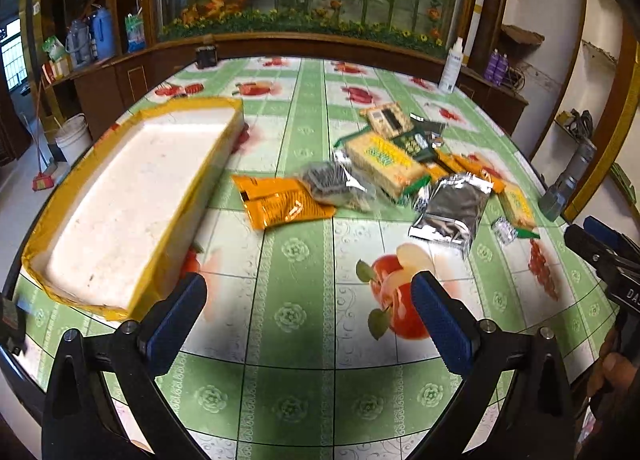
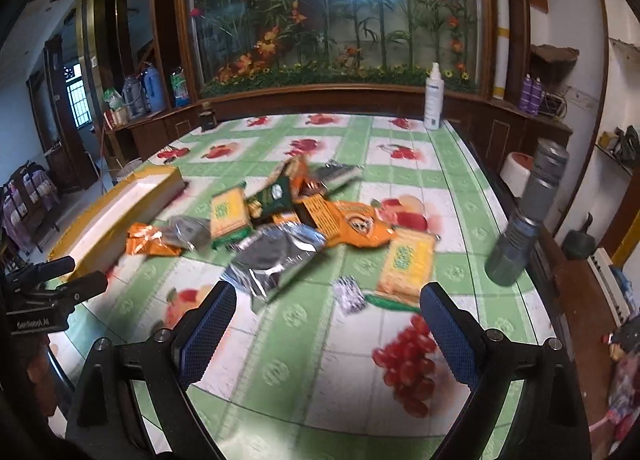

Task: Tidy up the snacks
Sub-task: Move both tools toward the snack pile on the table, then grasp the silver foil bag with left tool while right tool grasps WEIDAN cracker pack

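A pile of snack packets lies on the table: an orange packet [image 1: 280, 205], a clear dark packet [image 1: 334, 183], a yellow cracker pack [image 1: 384, 161], a silver foil bag [image 1: 454, 209] and several more behind. The same pile shows in the right wrist view, with the foil bag [image 2: 276, 260] and a yellow cracker pack [image 2: 408, 264] nearest. A white foam tray with yellow tape [image 1: 132, 203] lies at the left, empty. My left gripper [image 1: 308, 308] is open and empty above the tablecloth, short of the pile. My right gripper [image 2: 328, 316] is open and empty, just before the foil bag.
A white spray bottle [image 2: 434, 99] stands at the table's far edge. A grey flashlight [image 2: 524, 219] stands at the right edge. A small dark box [image 1: 206, 57] sits at the far left edge. A cabinet with a plant display lies behind. The left gripper shows in the right wrist view [image 2: 52, 288].
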`<state>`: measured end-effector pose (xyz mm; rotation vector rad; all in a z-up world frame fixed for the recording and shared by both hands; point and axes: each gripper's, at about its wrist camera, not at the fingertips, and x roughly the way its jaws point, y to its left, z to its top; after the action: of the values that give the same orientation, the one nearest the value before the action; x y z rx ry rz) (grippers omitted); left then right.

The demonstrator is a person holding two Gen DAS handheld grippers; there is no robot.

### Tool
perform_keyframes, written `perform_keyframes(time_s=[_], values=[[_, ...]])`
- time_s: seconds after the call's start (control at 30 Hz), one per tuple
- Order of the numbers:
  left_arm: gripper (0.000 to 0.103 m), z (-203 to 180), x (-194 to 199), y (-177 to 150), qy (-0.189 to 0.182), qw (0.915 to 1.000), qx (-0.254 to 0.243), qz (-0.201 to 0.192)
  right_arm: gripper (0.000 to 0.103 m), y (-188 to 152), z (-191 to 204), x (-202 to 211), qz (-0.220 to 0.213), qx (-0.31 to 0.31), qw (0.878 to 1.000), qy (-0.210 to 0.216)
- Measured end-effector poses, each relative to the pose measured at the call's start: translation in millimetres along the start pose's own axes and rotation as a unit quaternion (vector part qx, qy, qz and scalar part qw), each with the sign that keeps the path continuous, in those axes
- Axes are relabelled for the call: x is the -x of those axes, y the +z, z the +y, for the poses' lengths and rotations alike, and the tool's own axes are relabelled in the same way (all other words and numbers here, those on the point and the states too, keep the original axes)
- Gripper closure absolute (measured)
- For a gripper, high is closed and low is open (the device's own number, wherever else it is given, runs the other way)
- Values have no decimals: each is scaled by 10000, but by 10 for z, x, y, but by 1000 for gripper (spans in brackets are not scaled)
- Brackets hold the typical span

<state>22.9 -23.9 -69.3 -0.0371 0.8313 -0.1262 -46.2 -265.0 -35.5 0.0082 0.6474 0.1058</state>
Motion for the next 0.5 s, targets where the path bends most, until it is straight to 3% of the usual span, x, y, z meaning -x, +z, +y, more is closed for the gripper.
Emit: perform_keyframes(time_s=[0.3,0.43,0.5], values=[[1,-322,-111,54,-294,9984,-461,157,8,-156,-242,-144,368,-395,9983,199],[1,-604,-206,154,-633,9951,-750,142,9,-145,-273,-166,408,-360,9984,121],[1,-766,-283,214,-619,9940,-892,138,11,-129,-306,-196,450,-402,9980,183]])
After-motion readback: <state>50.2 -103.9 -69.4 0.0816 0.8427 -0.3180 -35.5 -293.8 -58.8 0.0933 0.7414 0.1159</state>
